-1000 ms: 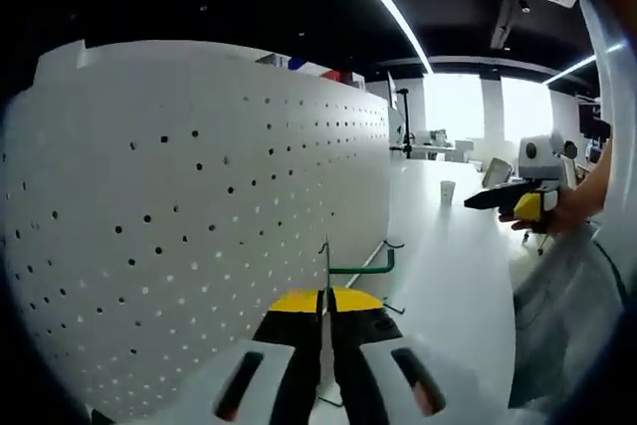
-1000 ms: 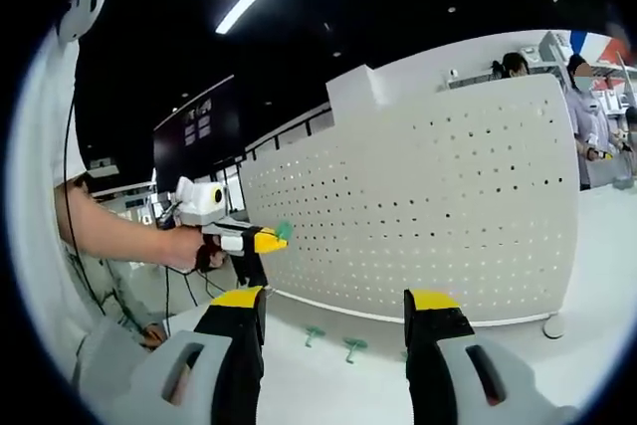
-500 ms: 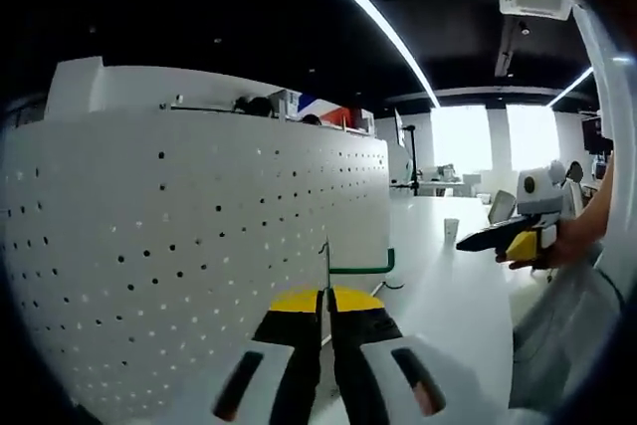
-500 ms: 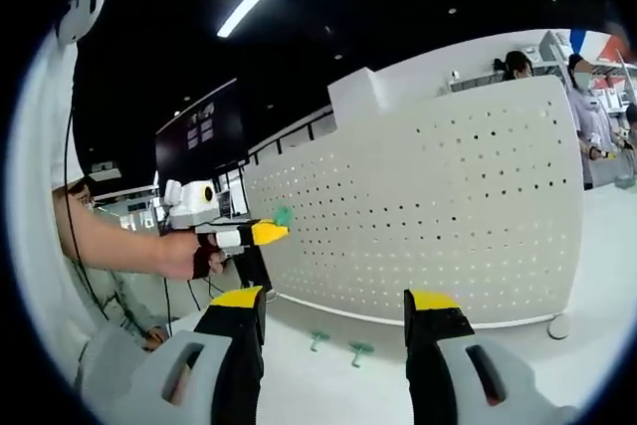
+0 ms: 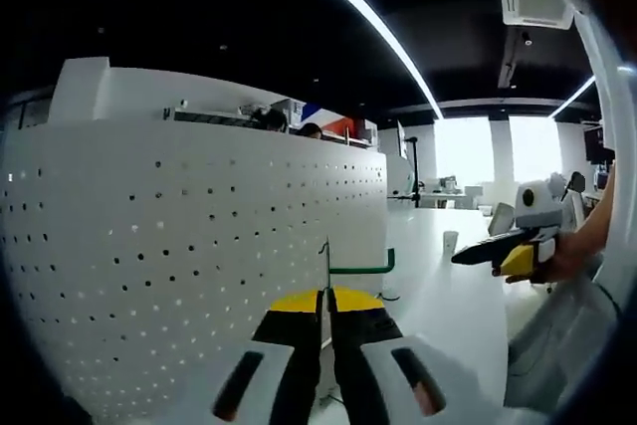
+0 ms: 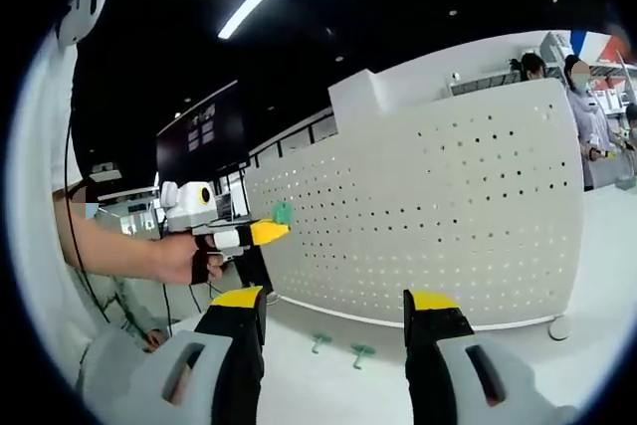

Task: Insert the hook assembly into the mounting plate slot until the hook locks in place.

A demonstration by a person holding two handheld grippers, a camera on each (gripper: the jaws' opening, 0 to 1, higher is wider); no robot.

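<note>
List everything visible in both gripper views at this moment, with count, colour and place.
pegboard: one, white, upright on the table
hook: one, green with metal wire, clamped in the left claw, near the pegboard
spare hooks: two, green, on the table at the pegboard's foot
table: one, white, under the pegboard
cup: one, white, far on the table
people: at least two, behind the pegboard
left claw: black with yellow tips, shut on the hook
right claw: black with yellow tips, open, empty
</note>
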